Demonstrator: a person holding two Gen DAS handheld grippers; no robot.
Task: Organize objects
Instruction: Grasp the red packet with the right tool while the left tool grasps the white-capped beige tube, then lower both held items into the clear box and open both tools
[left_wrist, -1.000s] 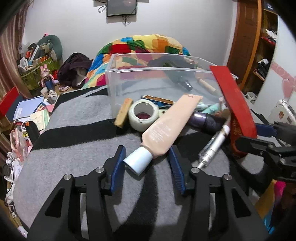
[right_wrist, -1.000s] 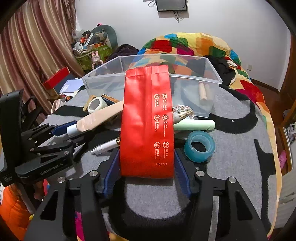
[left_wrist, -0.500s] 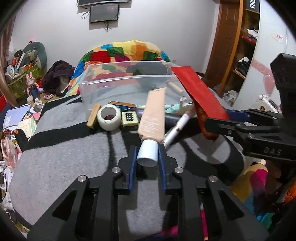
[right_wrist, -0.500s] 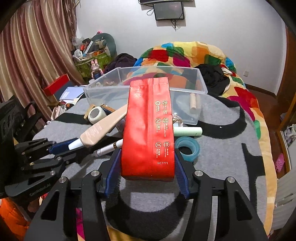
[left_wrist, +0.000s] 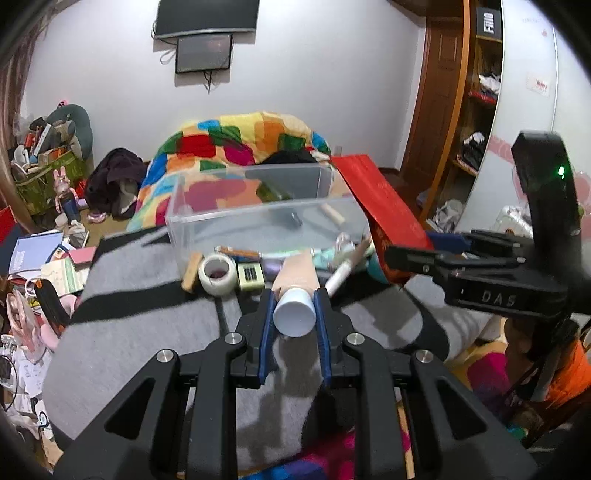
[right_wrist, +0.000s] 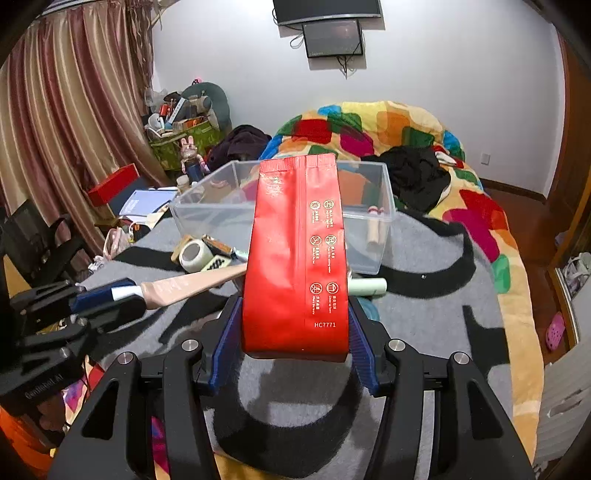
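Tube (left_wrist: 295, 288) lifted, cap toward left gripper (left_wrist: 294, 320)

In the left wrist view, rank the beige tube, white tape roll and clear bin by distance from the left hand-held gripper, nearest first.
1. Beige tube: its white cap is clamped in the left hand-held gripper.
2. White tape roll: ahead, to the left.
3. Clear bin: farthest, behind the clutter.

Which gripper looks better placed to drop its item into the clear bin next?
Probably the right gripper. Its red pouch is lifted, its top edge overlapping the clear bin. The left gripper holds the beige tube by its cap, low, short of the bin.
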